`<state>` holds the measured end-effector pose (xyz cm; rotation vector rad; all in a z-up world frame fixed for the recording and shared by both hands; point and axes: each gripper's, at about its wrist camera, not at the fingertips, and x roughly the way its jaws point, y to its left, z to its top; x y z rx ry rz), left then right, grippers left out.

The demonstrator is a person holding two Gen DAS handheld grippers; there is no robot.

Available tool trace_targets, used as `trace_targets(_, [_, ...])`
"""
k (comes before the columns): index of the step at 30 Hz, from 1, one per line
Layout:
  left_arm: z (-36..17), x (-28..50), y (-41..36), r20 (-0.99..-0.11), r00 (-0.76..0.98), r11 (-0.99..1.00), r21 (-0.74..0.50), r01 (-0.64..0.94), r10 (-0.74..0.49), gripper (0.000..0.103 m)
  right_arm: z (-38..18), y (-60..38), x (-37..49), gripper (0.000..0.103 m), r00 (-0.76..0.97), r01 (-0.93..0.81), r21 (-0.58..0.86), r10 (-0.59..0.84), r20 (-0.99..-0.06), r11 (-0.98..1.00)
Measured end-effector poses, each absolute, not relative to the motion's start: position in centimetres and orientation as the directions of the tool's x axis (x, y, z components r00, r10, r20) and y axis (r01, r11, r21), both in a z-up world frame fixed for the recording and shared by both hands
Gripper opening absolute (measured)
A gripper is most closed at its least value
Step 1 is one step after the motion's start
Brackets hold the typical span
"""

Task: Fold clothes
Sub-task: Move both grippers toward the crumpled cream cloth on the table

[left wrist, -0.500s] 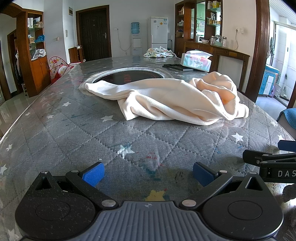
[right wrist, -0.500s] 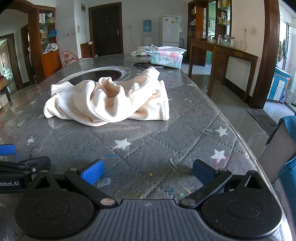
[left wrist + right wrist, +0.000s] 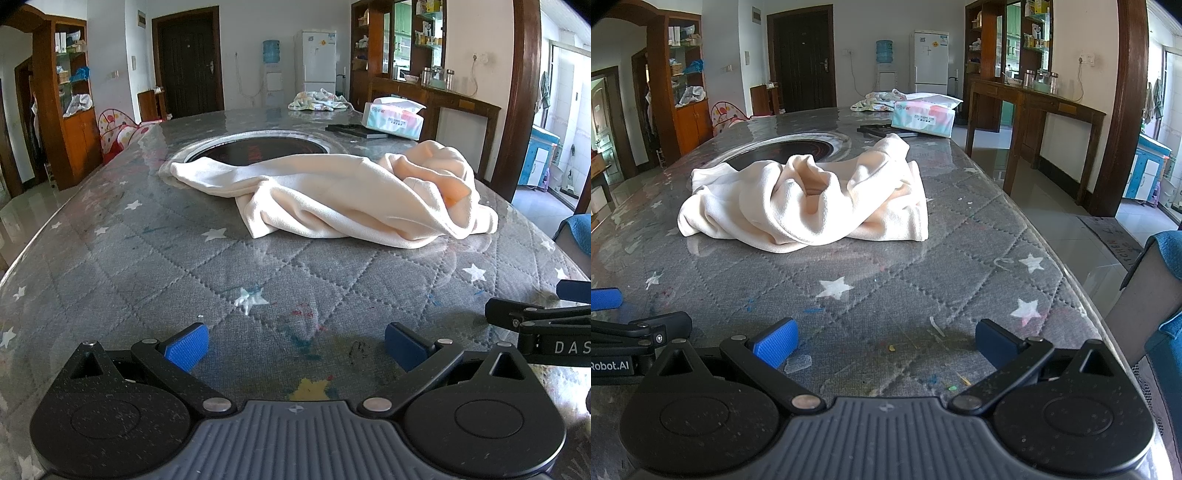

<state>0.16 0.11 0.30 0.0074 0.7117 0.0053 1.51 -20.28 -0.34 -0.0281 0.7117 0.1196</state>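
Note:
A crumpled cream-coloured garment (image 3: 332, 195) lies in a heap on the grey quilted star-patterned table cover (image 3: 147, 258), near the middle and right of the table; it also shows in the right wrist view (image 3: 805, 199). My left gripper (image 3: 295, 347) is open and empty, low over the near part of the table, well short of the garment. My right gripper (image 3: 884, 345) is open and empty, beside the left one at the near right. Each gripper's side shows in the other's view: the right one (image 3: 535, 325), the left one (image 3: 628, 332).
A round dark inset (image 3: 258, 147) sits in the table behind the garment. A tissue box (image 3: 391, 120), a flat dark object (image 3: 354, 130) and a patterned cloth (image 3: 317, 100) lie at the far end. The table's right edge (image 3: 1063, 273) drops to a tiled floor. A blue-covered chair (image 3: 1160, 295) stands at right.
Both grippers have edged slightly forward toward the garment. Nothing else has moved.

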Motion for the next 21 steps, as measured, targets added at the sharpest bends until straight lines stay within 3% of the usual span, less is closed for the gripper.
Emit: trace_targets(21, [3.0,-1.9,0.7,-0.676,0.736,0.999,-0.003,-0.039,0.027,0.103,1.9,-20.0,-1.1,0.103,0.777,-0.118,0.034,0.114,-0.619,0.992])
